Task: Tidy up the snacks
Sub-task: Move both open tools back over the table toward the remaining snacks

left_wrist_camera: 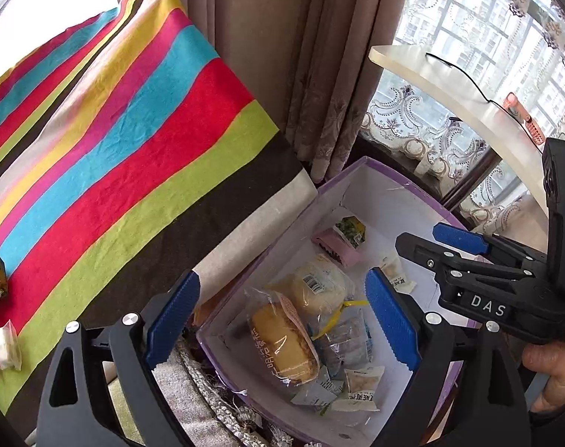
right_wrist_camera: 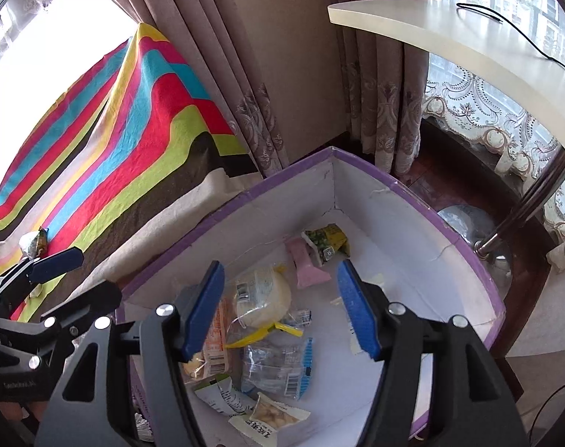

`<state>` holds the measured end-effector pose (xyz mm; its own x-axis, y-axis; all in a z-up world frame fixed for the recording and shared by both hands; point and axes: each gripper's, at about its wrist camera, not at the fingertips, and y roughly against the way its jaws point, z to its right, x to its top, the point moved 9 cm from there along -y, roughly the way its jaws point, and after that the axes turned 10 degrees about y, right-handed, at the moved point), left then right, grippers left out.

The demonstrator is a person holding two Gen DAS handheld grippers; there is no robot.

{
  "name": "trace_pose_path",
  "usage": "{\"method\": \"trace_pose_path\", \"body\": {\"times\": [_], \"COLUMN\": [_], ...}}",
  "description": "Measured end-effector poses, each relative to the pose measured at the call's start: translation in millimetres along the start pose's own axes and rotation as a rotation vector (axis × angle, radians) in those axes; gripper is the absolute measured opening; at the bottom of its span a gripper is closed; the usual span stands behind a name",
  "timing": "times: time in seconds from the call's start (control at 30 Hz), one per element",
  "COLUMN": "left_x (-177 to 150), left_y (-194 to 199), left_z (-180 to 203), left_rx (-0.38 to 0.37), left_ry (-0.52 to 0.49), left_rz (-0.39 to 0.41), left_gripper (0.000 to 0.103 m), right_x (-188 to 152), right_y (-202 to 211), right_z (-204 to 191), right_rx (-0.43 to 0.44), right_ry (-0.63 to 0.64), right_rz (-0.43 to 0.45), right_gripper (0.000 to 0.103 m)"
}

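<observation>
Snacks are lying heaped inside an open purple-rimmed cardboard box with white inner walls (right_wrist_camera: pixel 375 201), which is sitting on the floor just beside a table draped in a rainbow-striped cloth (left_wrist_camera: pixel 114 141). Both grippers are hanging over the box, pointing steeply down.

In the left wrist view, the left gripper with blue ribbed pads (left_wrist_camera: pixel 282 320) is standing with its jaws spread wide and nothing between them; below it a yellow cake roll in a clear wrapper (left_wrist_camera: pixel 282 346) is lying at 6 o'clock in the box, touching a pale round bun in a clear bag (left_wrist_camera: pixel 319 287). At 12 o'clock in the box a pink sachet (left_wrist_camera: pixel 334 249) and a green-and-yellow packet (left_wrist_camera: pixel 351 229) are resting against the far wall.

In the right wrist view, the right gripper (right_wrist_camera: pixel 282 313) is likewise holding its jaws apart, empty, above the pile. Two small wrapped snacks (left_wrist_camera: pixel 1 316) are lying on the cloth at 9 o'clock, well apart from the box.
</observation>
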<state>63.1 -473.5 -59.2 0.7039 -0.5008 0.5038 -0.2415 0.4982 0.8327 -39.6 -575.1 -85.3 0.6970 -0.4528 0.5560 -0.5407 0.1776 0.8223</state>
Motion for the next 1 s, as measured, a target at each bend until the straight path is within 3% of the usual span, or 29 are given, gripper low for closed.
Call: {"method": "trace_pose_path", "body": {"times": [0.23, 0.5, 0.63, 0.77, 0.87, 1.0], "left_x": [7, 16, 20, 23, 24, 25], "left_y": [15, 44, 61, 82, 103, 132], "left_z": [-25, -63, -91, -127, -159, -202], "left_rx": [0.039, 0.113, 0.248, 0.355, 0.461, 0.546], "left_ry": [0.045, 0.064, 0.070, 0.136, 0.190, 0.271], "left_rz": [0.052, 0.154, 0.209, 0.257, 0.304, 0.383], "left_gripper": [0.087, 0.088, 0.088, 0.088, 0.088, 0.088], "right_x": [4, 15, 23, 32, 40, 51], "right_y": [1, 5, 9, 11, 13, 17], "right_z": [-23, -74, -105, -133, -153, -176], "right_rx": [0.029, 0.098, 0.121, 0.113, 0.075, -0.021], "right_ry": [0.041, 0.129, 0.193, 0.248, 0.285, 0.338], "right_rz": [0.002, 0.017, 0.035, 0.052, 0.067, 0.107], "right_gripper": [0.066, 0.069, 0.076, 0.078, 0.080, 0.084]}}
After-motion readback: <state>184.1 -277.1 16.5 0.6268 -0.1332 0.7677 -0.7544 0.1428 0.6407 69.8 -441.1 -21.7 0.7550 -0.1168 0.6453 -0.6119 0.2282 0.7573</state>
